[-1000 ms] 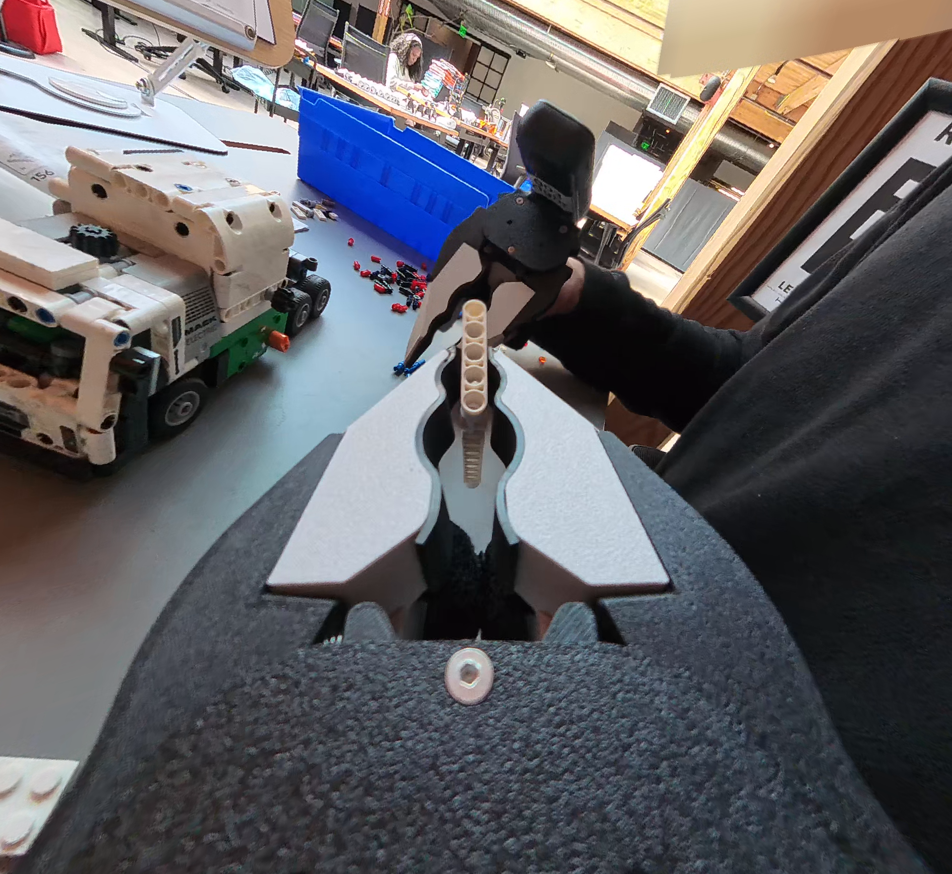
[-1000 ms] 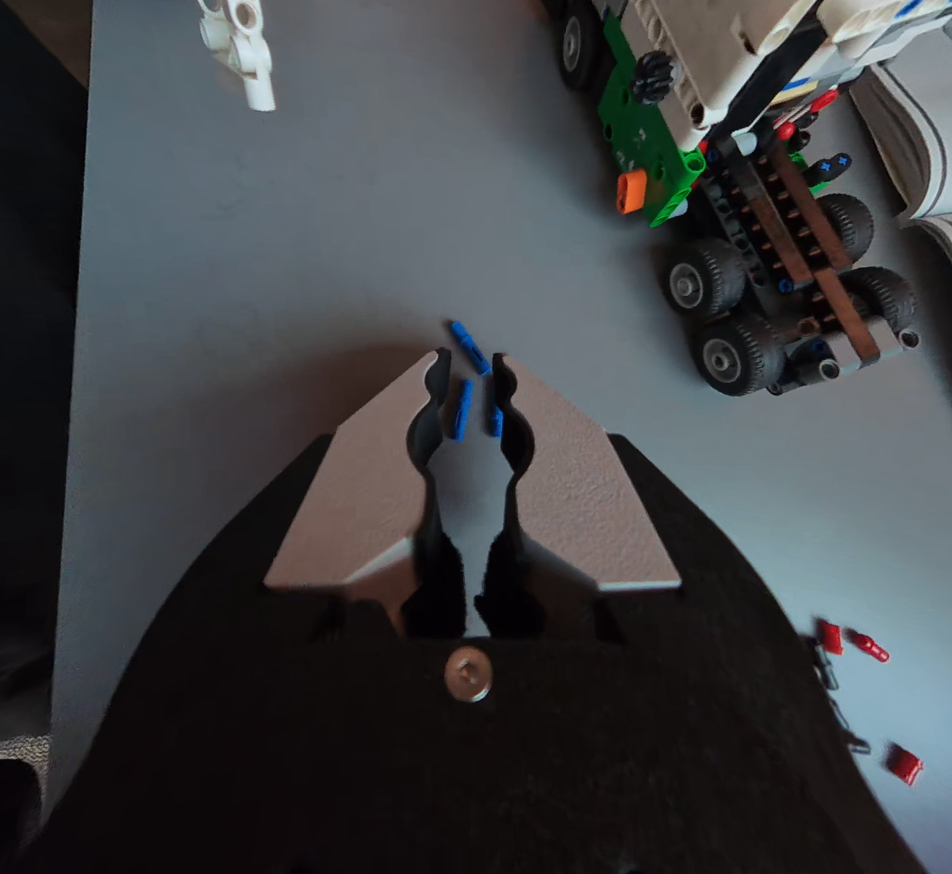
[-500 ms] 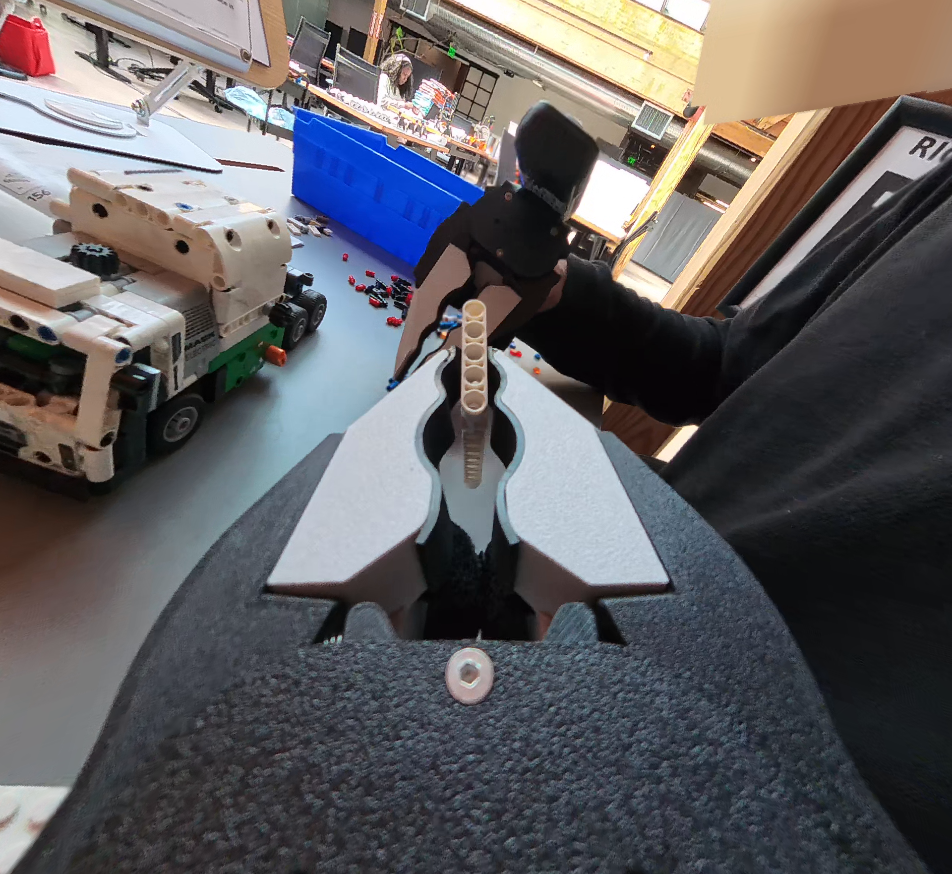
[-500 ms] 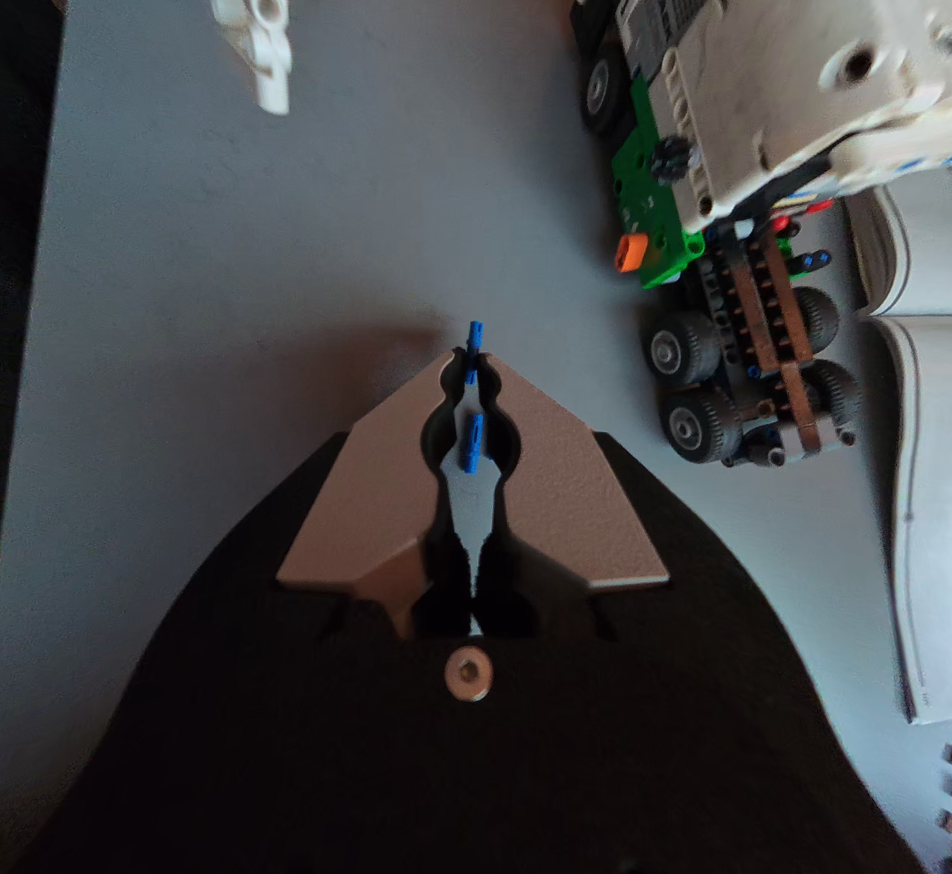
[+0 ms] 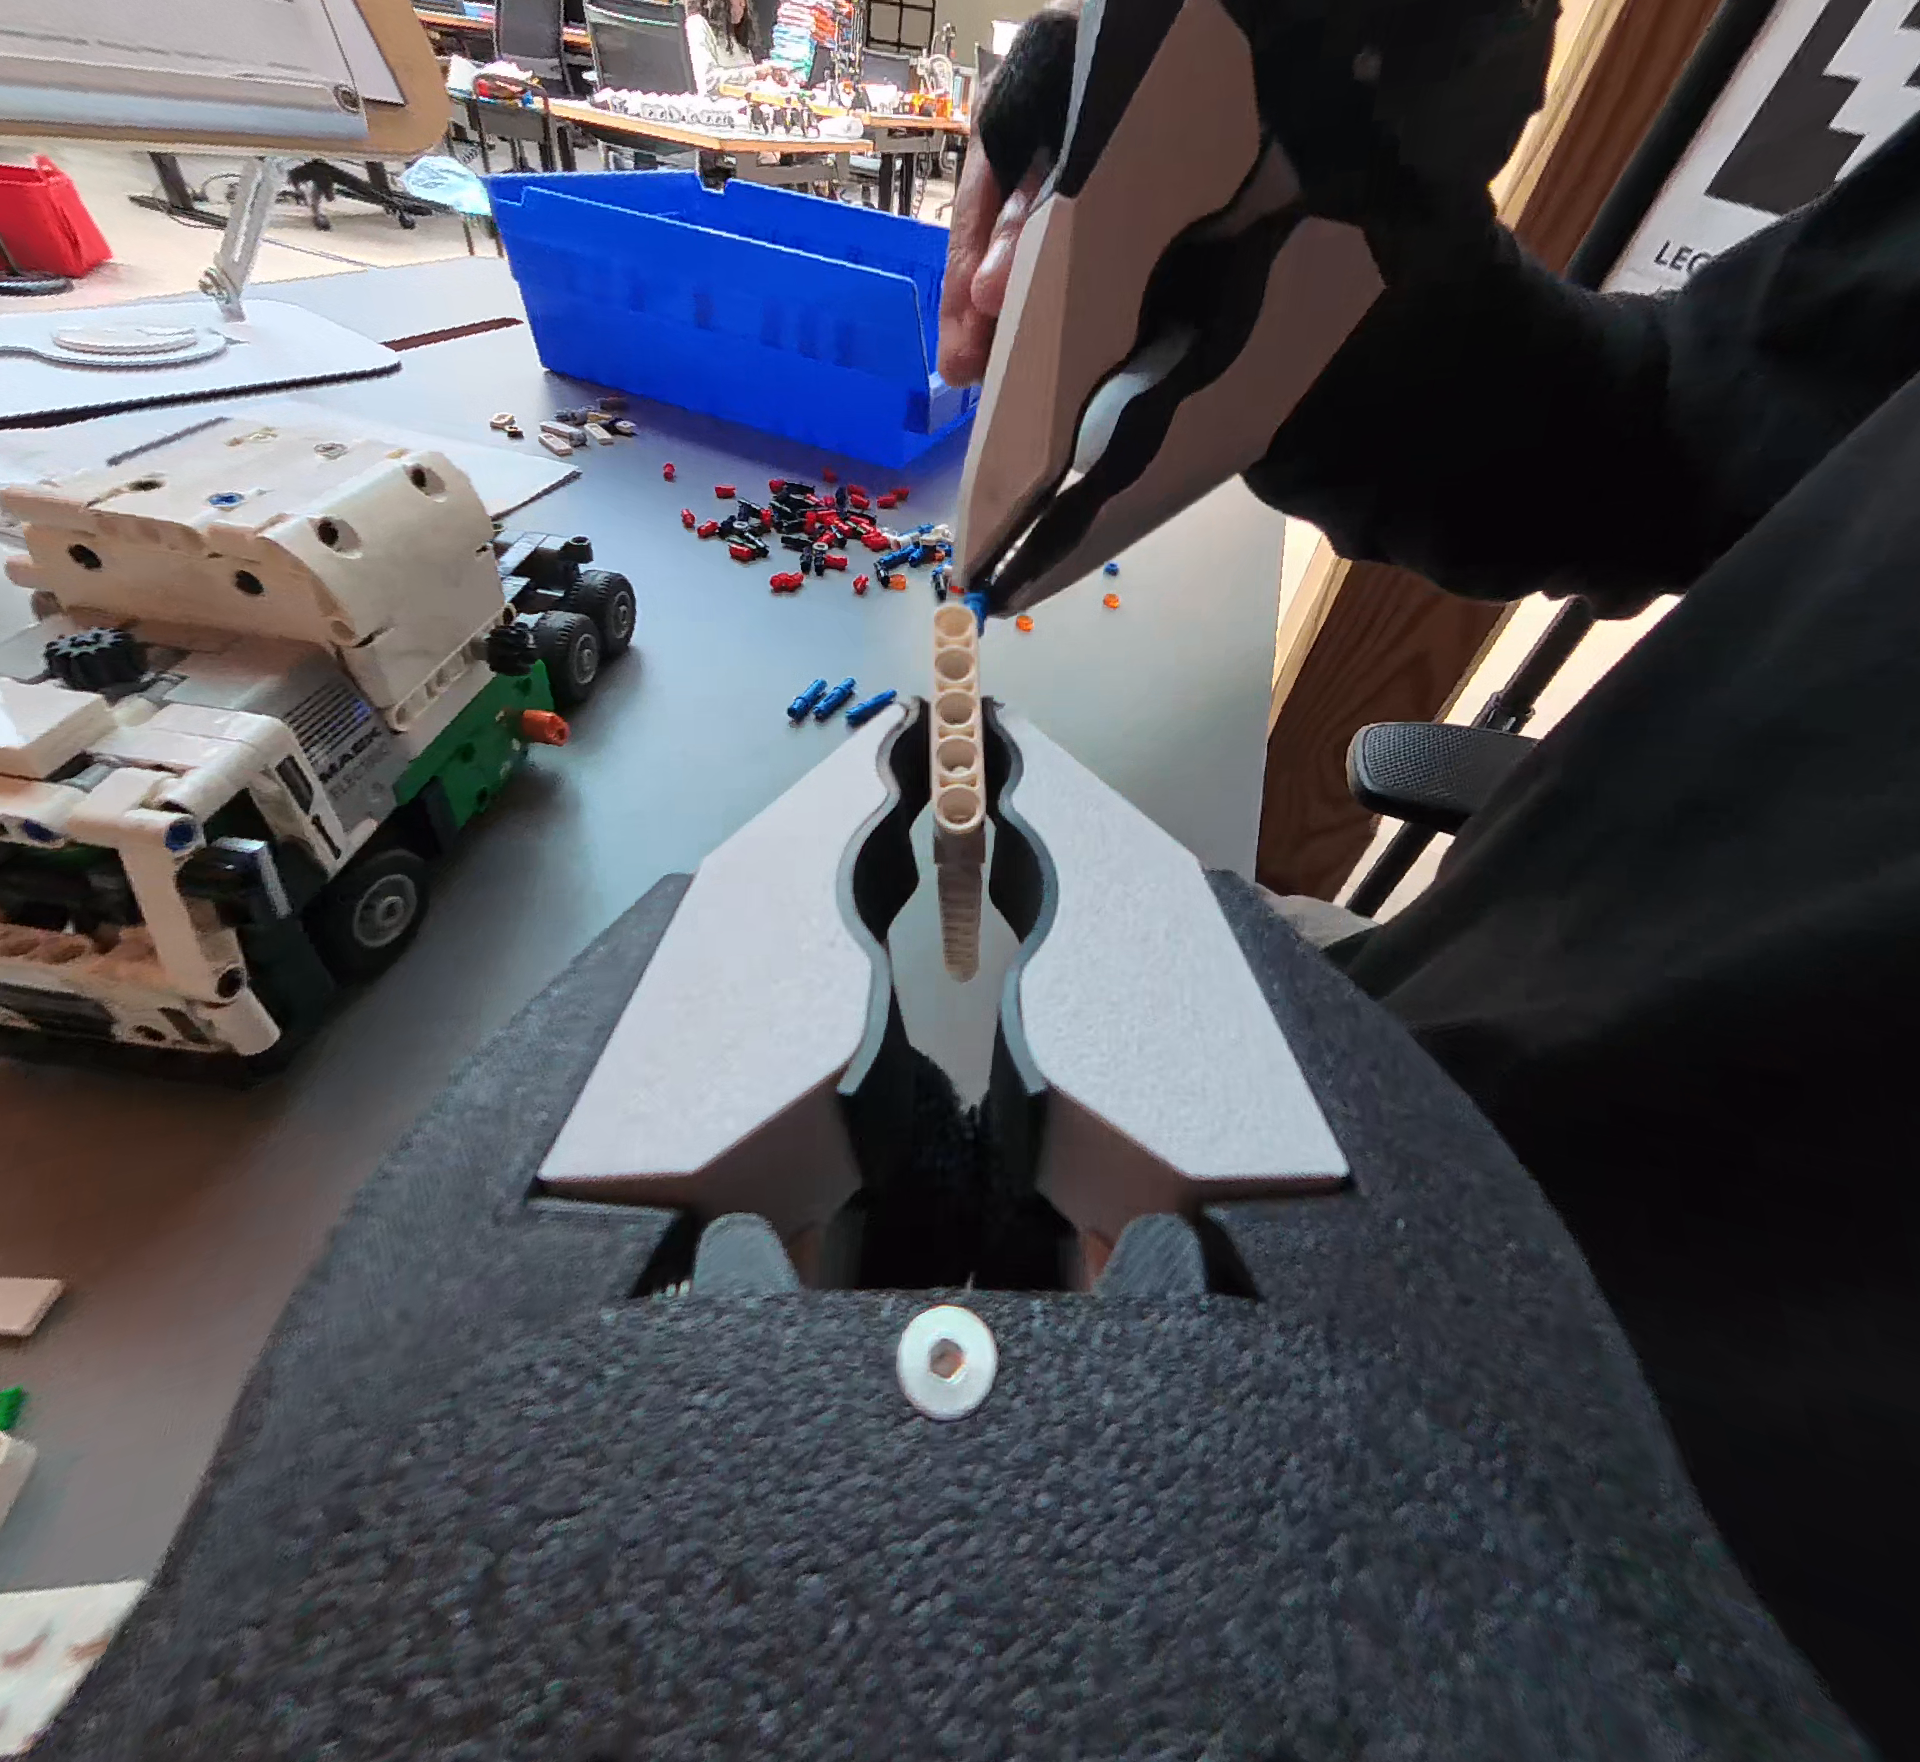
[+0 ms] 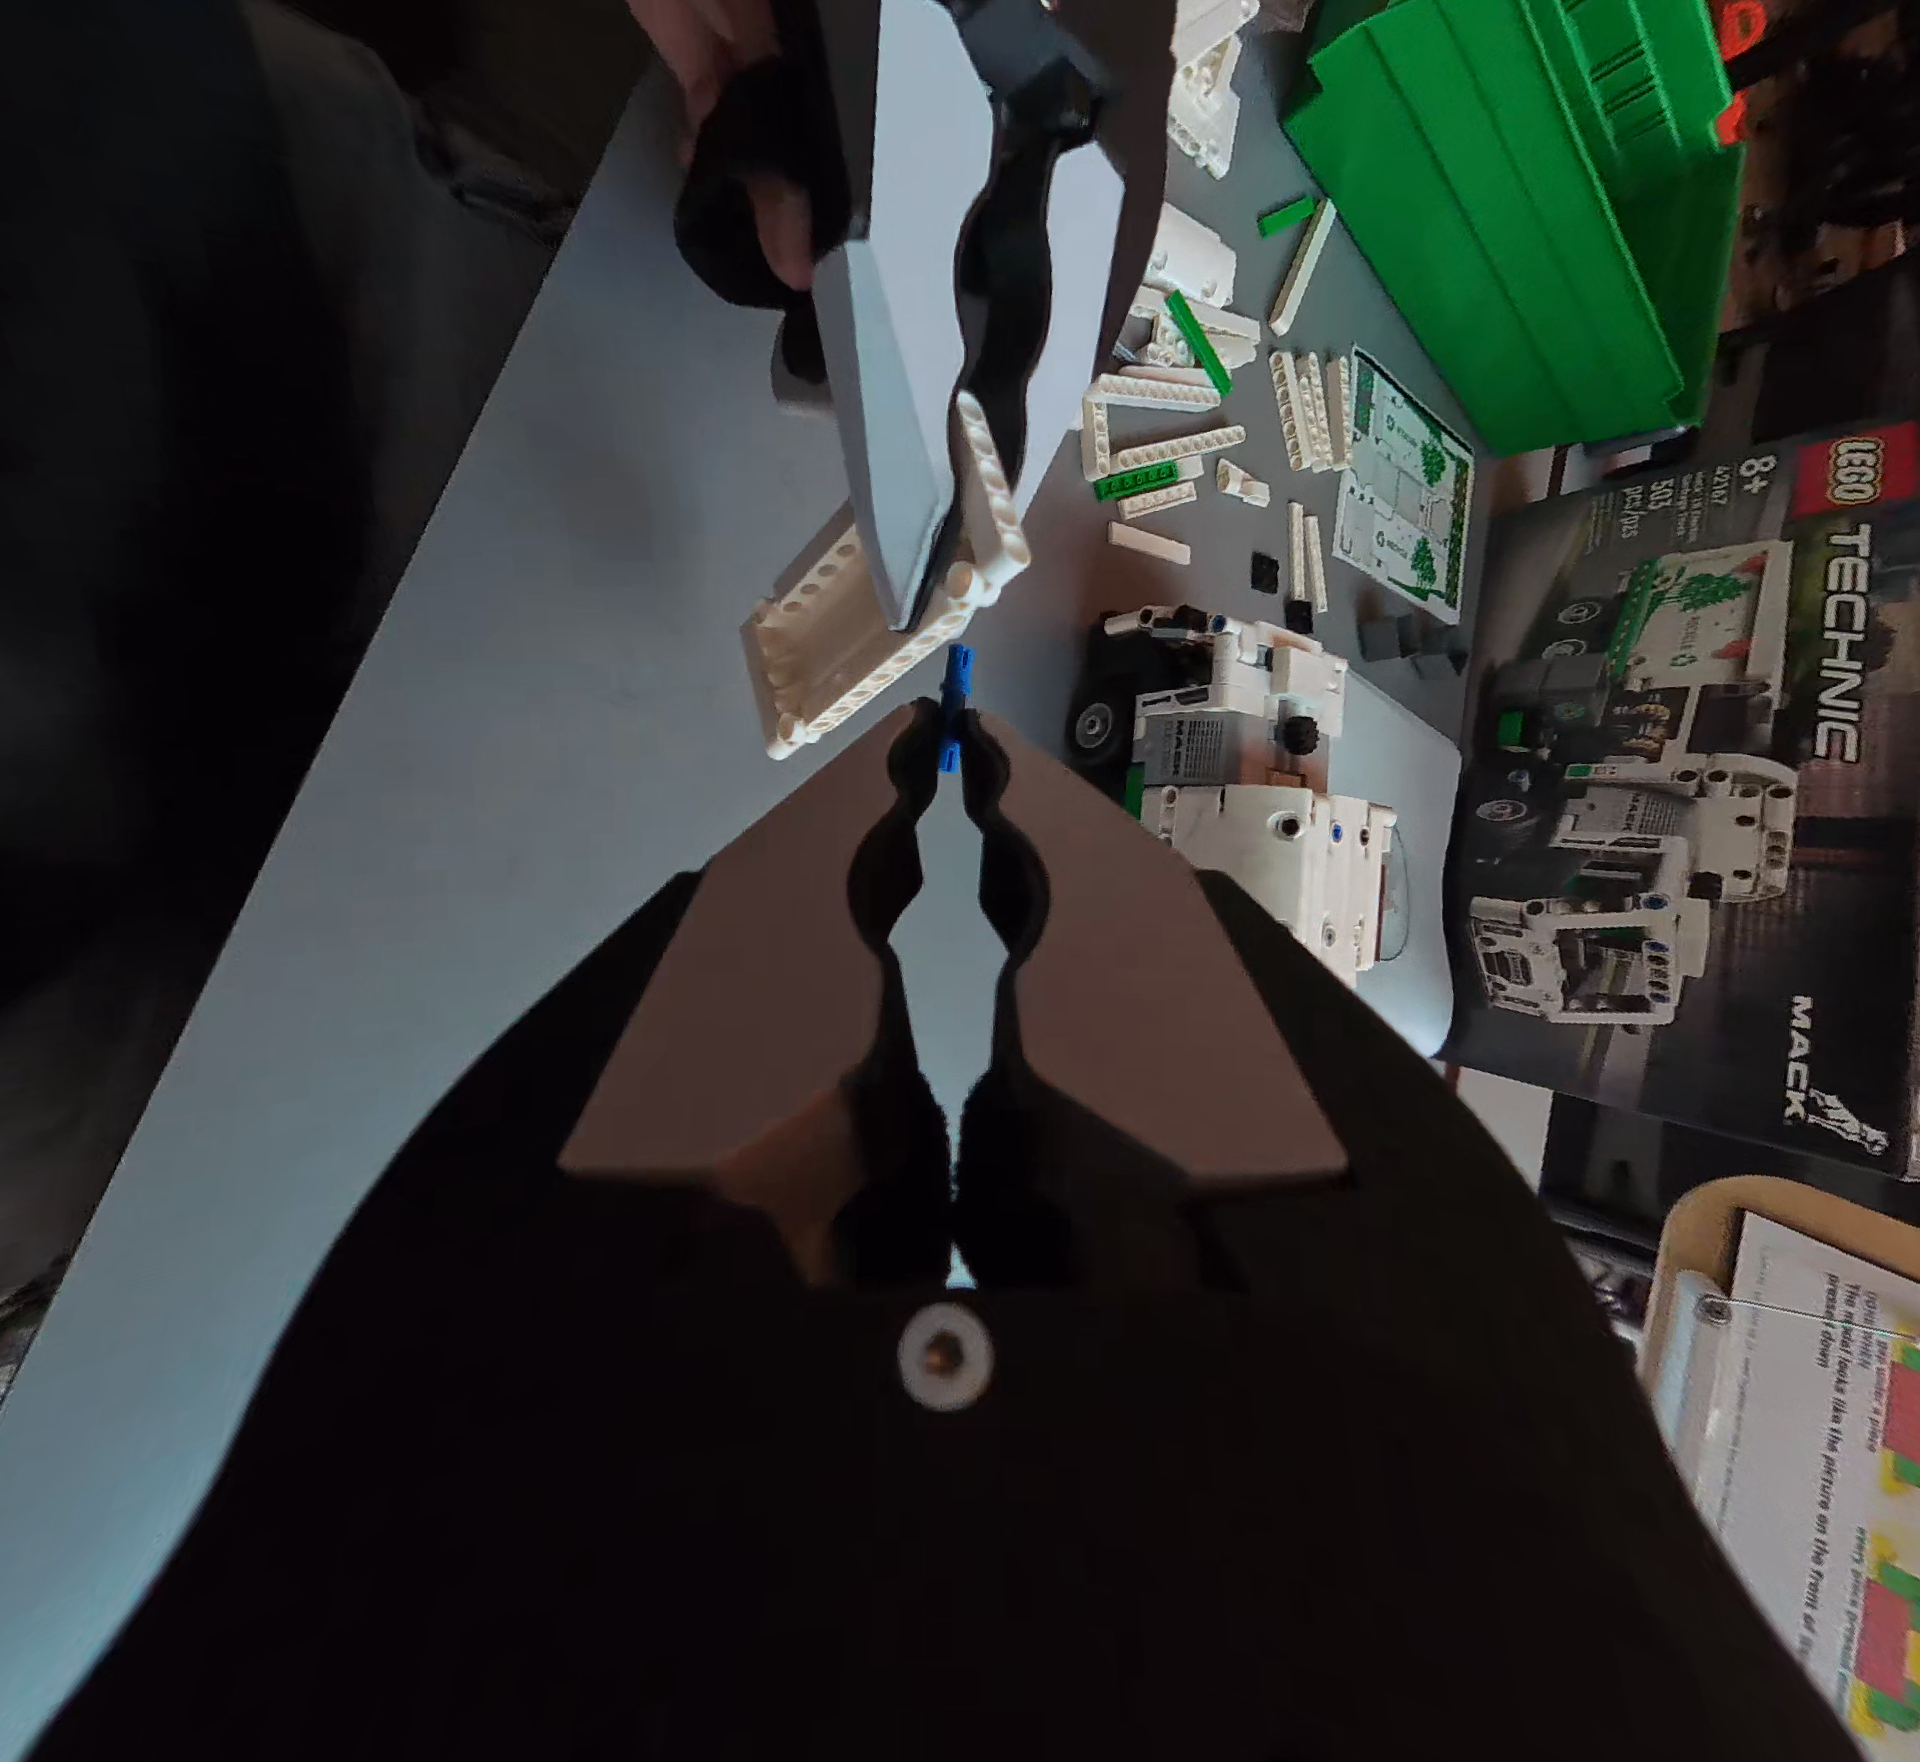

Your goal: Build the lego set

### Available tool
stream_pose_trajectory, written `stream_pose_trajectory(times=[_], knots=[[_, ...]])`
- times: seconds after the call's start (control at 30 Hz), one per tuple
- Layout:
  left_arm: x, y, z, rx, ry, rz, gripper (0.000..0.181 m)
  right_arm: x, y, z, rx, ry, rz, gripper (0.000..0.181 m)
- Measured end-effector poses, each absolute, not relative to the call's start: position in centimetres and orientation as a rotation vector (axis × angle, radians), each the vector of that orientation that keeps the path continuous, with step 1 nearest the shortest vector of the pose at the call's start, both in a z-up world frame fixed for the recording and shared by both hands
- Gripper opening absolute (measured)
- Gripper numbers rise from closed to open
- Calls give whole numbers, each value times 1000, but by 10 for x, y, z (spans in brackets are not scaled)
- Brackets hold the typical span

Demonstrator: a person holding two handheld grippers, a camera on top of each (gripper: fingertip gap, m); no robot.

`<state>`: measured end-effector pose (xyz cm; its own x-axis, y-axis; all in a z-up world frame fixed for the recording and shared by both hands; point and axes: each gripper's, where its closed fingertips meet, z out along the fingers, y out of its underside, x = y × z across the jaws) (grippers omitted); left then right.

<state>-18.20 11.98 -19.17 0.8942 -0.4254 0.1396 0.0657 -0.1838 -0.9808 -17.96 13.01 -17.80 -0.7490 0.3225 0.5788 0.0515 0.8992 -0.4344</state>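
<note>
My left gripper [image 5: 954, 725] is shut on a white lego beam assembly [image 5: 957, 704] and holds it upright above the grey table [image 5: 675, 777]. In the right wrist view it shows as a flat white frame [image 6: 831, 632] in the left gripper [image 6: 935, 590]. My right gripper [image 6: 948, 725] is shut on a small blue pin [image 6: 954, 673]. The pin's tip points at the edge of the frame, just short of it. In the left wrist view the right gripper [image 5: 982, 595] holds the blue pin [image 5: 974, 608] against the beam's top hole.
A white and green lego truck [image 5: 260, 725] stands at left, also in the right wrist view [image 6: 1247, 777]. Loose red and black pins [image 5: 810, 528] and blue pins [image 5: 831, 702] lie before a blue bin [image 5: 727, 310]. White beams [image 6: 1174, 445], a green bin [image 6: 1507, 154] and the set's box [image 6: 1714, 777] lie beyond. My two grippers' fingertips are within a few centimetres of each other.
My right gripper shut on a blue pin on the table, lifted it and brought it up to the white piece. The left gripper kept its hold on the piece.
</note>
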Motion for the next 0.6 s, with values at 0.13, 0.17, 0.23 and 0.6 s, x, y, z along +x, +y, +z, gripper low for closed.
stream_pose_trajectory(times=[0.13, 0.17, 0.23, 0.6], knots=[[-177, 121, -194, -1718, 319, -425, 6, -177, 129, -186, -215, -2403, 493, 3], [-176, 121, -195, -1724, 328, -420, 7, -177, 128, -188, -203, -2407, 485, 3], [-175, 122, -196, -1739, 346, -406, 7, -179, 131, -189, -186, -2403, 440, 3], [-171, 127, -202, -1795, 389, -394, 6, -175, 131, -193, -44, -2424, 327, 2]])
